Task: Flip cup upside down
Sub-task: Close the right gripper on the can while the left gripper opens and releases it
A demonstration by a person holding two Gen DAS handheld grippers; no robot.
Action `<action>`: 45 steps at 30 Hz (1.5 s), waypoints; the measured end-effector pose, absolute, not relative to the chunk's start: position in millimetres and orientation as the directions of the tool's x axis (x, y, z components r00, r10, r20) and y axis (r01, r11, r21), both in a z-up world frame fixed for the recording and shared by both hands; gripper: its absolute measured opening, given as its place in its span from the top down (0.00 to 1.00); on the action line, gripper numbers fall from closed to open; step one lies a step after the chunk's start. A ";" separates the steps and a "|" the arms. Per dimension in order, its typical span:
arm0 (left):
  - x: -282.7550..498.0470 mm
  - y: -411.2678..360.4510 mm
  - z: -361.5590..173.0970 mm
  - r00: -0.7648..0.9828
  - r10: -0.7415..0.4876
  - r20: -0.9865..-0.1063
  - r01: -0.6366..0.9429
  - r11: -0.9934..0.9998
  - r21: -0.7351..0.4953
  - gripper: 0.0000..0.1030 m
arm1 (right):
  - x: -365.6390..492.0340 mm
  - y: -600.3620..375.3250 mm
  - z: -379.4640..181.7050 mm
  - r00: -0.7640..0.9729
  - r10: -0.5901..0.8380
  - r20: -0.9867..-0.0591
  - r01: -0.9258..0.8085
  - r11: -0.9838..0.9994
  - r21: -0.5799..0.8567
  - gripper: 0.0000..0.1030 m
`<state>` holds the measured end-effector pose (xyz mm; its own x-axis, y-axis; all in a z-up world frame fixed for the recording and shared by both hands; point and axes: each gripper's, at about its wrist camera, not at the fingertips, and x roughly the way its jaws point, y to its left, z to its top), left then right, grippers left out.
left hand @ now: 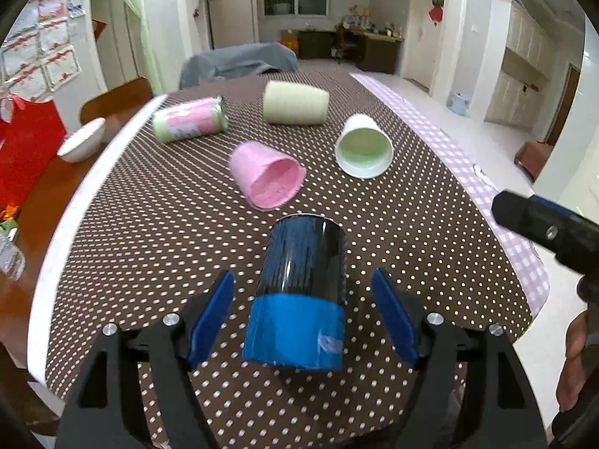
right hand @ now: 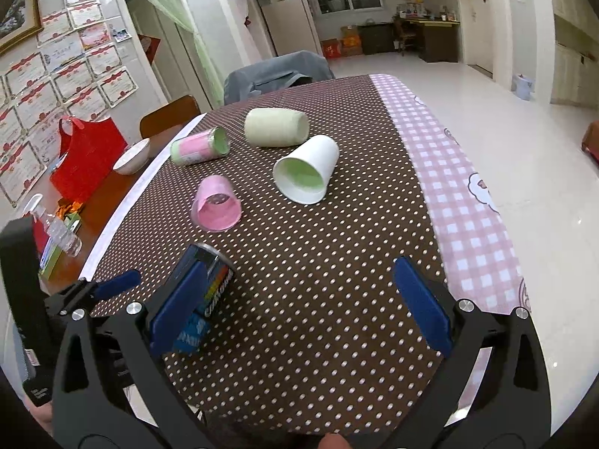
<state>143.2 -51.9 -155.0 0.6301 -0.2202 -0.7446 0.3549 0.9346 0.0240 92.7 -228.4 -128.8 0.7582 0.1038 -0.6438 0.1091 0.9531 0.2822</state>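
A dark blue cup (left hand: 299, 295) with a bright blue band lies on its side on the dotted tablecloth (left hand: 149, 232), between the fingers of my left gripper (left hand: 303, 314). The jaws are open and stand clear of the cup on both sides. In the right wrist view the same cup (right hand: 209, 292) lies at the lower left, partly hidden behind my right gripper's left finger. My right gripper (right hand: 299, 307) is open and empty over the cloth. The right gripper's body (left hand: 546, 224) shows at the right edge of the left wrist view.
Several other cups lie on their sides farther back: a pink one (left hand: 265, 179), a white one with green inside (left hand: 363, 147), a cream one (left hand: 295, 103) and a pink-and-green one (left hand: 191, 119). A white bowl (left hand: 82, 140), red bag (right hand: 86, 157) and bottle (right hand: 60, 232) sit left.
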 end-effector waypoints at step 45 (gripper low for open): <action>71.7 34.1 -64.2 0.859 -0.020 -0.512 0.041 0.999 0.029 0.24 | 68.9 -184.8 -91.3 0.794 0.162 -0.586 -0.009 0.967 0.256 0.05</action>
